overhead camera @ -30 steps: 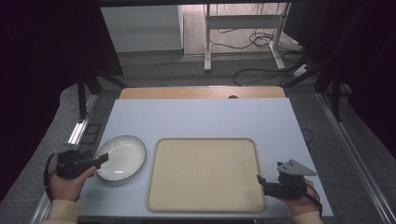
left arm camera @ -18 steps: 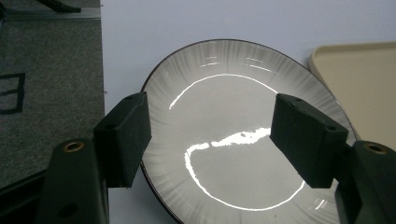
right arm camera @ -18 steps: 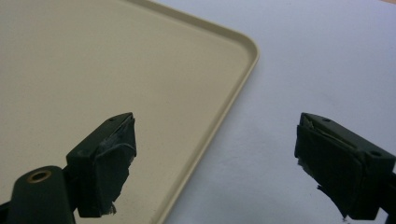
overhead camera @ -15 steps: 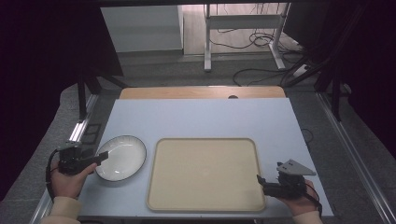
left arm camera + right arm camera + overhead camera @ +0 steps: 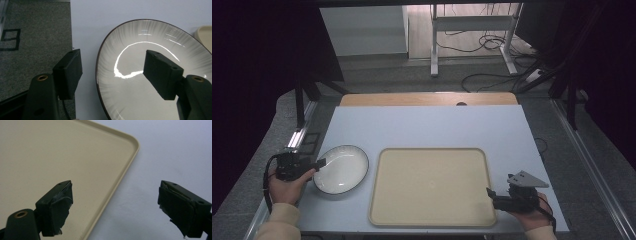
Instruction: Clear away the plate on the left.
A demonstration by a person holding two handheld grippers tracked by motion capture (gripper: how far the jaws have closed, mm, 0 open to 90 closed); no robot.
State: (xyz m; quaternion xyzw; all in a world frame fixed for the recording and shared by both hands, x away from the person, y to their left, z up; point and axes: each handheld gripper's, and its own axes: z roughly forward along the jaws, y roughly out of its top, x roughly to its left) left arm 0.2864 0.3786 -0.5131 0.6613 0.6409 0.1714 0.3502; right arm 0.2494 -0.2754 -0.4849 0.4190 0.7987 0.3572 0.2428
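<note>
A white plate with a dark rim (image 5: 341, 169) lies at the table's left, beside a beige tray (image 5: 430, 186). My left gripper (image 5: 319, 163) is at the plate's left rim. In the left gripper view its jaws straddle that rim (image 5: 112, 53): one outside over the table edge, the other over the plate's (image 5: 150, 35) inside. They have just been closing, but the pads do not touch the rim. My right gripper (image 5: 490, 194) is open at the tray's near right corner. In the right gripper view it straddles (image 5: 115, 184) the tray's edge (image 5: 125, 170) without touching it.
The pale blue tabletop (image 5: 427, 127) ends in a wooden strip (image 5: 427, 99) at the far side. Grey carpet (image 5: 32, 32) lies just past the table's left edge. A desk frame and cables (image 5: 482, 55) stand on the floor beyond.
My left hand has shifted a little along the plate's left rim, away from me. The right hand has not moved.
</note>
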